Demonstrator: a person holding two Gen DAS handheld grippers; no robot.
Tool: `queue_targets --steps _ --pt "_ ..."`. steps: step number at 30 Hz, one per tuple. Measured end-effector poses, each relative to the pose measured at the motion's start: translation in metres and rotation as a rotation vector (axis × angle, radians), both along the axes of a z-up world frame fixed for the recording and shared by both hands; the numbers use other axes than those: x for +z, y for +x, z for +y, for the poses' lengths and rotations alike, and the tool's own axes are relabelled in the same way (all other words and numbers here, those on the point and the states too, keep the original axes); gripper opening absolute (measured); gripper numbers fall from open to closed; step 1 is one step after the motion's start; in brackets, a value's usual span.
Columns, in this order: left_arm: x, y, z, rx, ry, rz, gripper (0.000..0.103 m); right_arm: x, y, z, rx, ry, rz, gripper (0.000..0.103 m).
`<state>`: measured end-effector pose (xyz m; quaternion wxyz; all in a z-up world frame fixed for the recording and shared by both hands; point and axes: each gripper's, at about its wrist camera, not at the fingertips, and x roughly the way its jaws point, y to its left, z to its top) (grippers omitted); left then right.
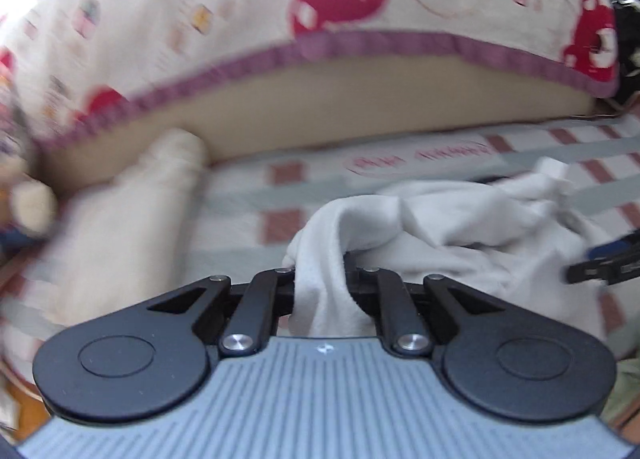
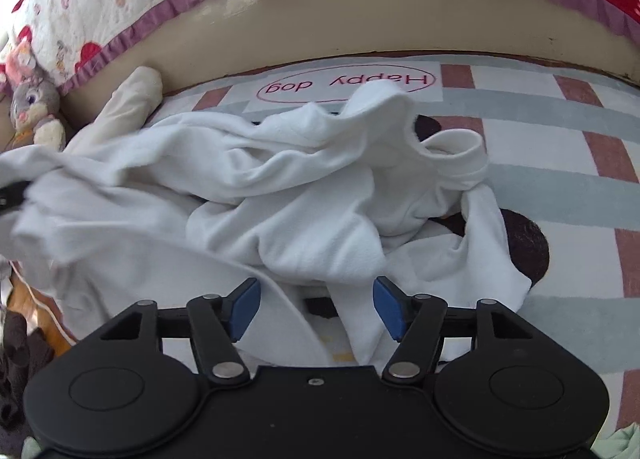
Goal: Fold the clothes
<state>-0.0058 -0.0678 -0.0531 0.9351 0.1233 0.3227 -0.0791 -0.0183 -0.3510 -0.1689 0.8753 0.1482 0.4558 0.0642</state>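
White garment (image 2: 288,195) lies crumpled on the checked rug (image 2: 560,163) beside the bed (image 2: 320,39) — one edge is pinched in the left hand-held gripper (image 1: 320,279). The right hand-held gripper (image 2: 316,307) stands wide, its blue pads (image 2: 244,307) astride a fold without clamping it.

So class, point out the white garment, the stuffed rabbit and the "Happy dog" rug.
white garment (image 2: 304,195), right wrist view, crumpled middle.
stuffed rabbit (image 2: 34,103), right wrist view, its face.
rug (image 2: 520,175), right wrist view, a bare pale stripe.
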Motion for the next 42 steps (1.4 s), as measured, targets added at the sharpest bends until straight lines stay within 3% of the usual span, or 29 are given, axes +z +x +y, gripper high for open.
queue_targets --steps 3,9,14,20,23,25,27,29,33,35,42 --pt "0.008 -0.009 0.013 0.020 0.027 -0.027 0.010 -0.003 0.000 -0.008 -0.027 0.039 0.011 0.068" --pt "0.022 -0.010 0.053 0.045 -0.016 0.052 0.011 -0.014 -0.001 -0.019 -0.057 0.204 0.054 0.069" --pt "0.034 0.001 0.079 0.165 -0.002 0.056 0.013 -0.019 0.000 -0.012 -0.053 0.214 0.067 0.070" --pt "0.035 0.002 0.110 0.242 -0.009 0.081 0.018 -0.023 -0.002 0.003 -0.016 0.181 0.069 0.070" --pt "0.031 -0.001 0.105 0.192 0.084 0.116 0.024 -0.021 -0.003 0.014 0.027 0.144 0.030 0.070" --pt "0.041 -0.013 0.103 0.164 0.122 0.029 0.030 -0.020 -0.001 0.023 0.054 0.094 0.003 0.070" --pt "0.054 -0.023 0.103 0.149 0.143 -0.080 0.060 -0.021 0.003 0.032 0.077 0.043 -0.020 0.070" --pt "0.059 -0.023 0.104 0.117 0.113 -0.120 0.068 -0.022 0.006 0.041 0.094 -0.008 -0.041 0.070" --pt "0.036 0.000 0.083 -0.046 -0.032 0.015 0.068 -0.033 0.014 0.051 0.064 -0.116 -0.058 0.071" --pt "0.008 0.012 0.056 -0.157 -0.050 0.098 0.070 -0.037 0.017 0.052 0.052 -0.151 -0.057 0.072" --pt "-0.087 0.040 -0.052 -0.461 0.182 0.252 0.072 -0.041 0.012 0.055 0.066 -0.186 -0.045 0.079"
